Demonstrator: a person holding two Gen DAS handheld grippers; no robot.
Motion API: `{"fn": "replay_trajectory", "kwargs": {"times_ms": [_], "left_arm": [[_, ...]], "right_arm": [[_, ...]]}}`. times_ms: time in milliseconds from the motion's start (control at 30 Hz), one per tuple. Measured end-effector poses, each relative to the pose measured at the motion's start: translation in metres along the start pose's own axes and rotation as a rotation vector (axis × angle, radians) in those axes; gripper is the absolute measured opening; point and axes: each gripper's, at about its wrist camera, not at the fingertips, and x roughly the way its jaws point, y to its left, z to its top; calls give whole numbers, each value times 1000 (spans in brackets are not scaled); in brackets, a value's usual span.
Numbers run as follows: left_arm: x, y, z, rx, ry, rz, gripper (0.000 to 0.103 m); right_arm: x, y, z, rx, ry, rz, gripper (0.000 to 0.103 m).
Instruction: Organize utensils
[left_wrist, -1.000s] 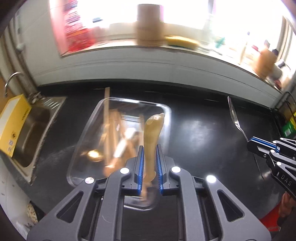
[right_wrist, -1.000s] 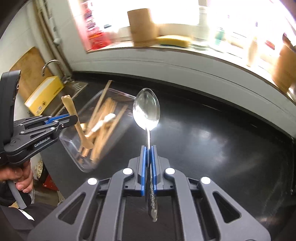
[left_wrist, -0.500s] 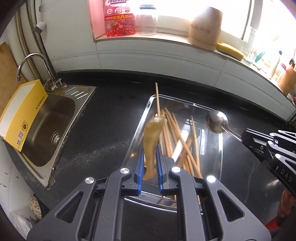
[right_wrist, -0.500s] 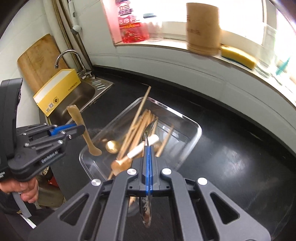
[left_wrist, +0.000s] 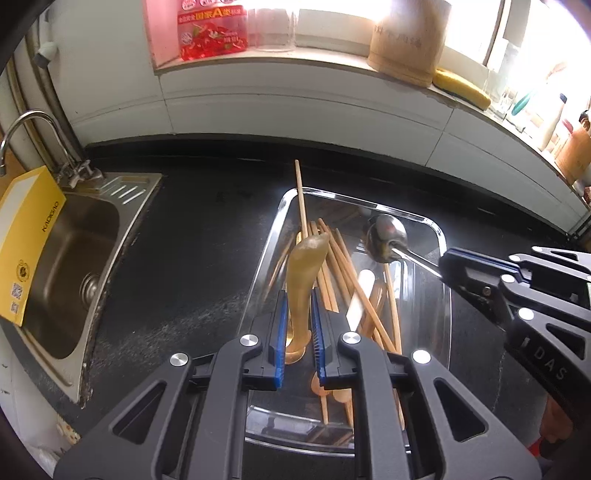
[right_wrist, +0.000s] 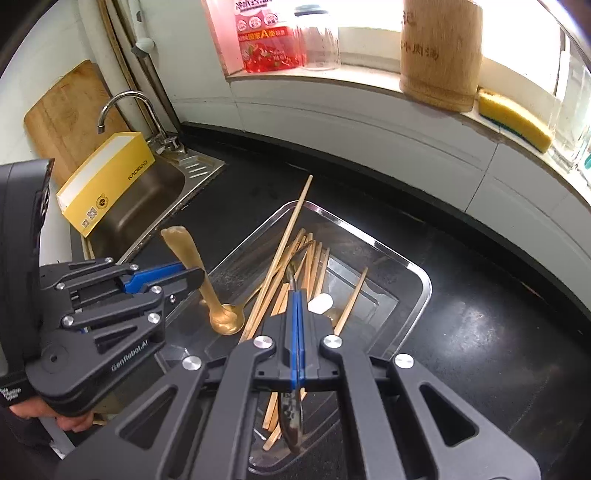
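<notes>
Left wrist view: left gripper (left_wrist: 299, 325) narrow, clamped on a golden spoon (left_wrist: 304, 273) held over the near end of the clear tray (left_wrist: 441, 236) on the black desk (left_wrist: 192, 240). In the tray, crossed wooden chopsticks (left_wrist: 343, 273), one tip poking over the tray's far rim; a white-handled piece among them, partly covered. Right of the tray, right gripper (left_wrist: 448, 264) pinching a metal spoon (left_wrist: 386, 238), bowl above the tray's far right corner. Left of the tray, steel sink (left_wrist: 66, 258) with a yellow box (left_wrist: 26, 243) leaning in it. Tray's near edge hidden behind the gripper body

Right wrist view: right gripper (right_wrist: 297, 306) closed tight on the metal spoon, seen edge-on, handle end (right_wrist: 291, 421) blurred. Left gripper (right_wrist: 194, 275) at the tray's left side blocks that rim (right_wrist: 424, 284). Beyond the tray, on the sill, a bamboo holder (right_wrist: 439, 51) and a sponge (right_wrist: 513, 118); behind the sink, a cutting board (right_wrist: 66, 114)
</notes>
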Motion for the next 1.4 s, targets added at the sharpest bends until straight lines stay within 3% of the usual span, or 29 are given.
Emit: {"fn": "replay_trajectory", "kwargs": {"times_ms": [67,100,133,167,200,233,567,1000,1200,1400], "left_arm": [[9,2,0,-12,16,-27,14],[13,3,1,-14,29,-40,18],[19,4,1,-15,56,-43,50],[19,5,1,-23,56,-39,96],[15,7,1,-32,28,-26,96],[7,10,1,-39,-18,-26,97],[-12,17,5,-83,-39,-32,97],[-55,-25,-22,-36,-62,-35,97],[-64,-77,-37,12,-54,-64,97],[-67,-173,-53,121,-41,-133,97]], "right_arm": [[14,-8,2,34,32,19,2],[20,-13,4,50,61,26,8],[24,-23,5,86,80,14,15],[20,-30,5,110,65,14,48],[12,-37,6,120,29,12,81],[5,-41,5,115,-1,-4,83],[-29,-66,-3,133,-46,8,83],[-81,-66,-39,179,-101,8,83],[-119,-100,-83,246,-124,-45,83],[-176,-157,-148,341,-144,-158,83]]}}
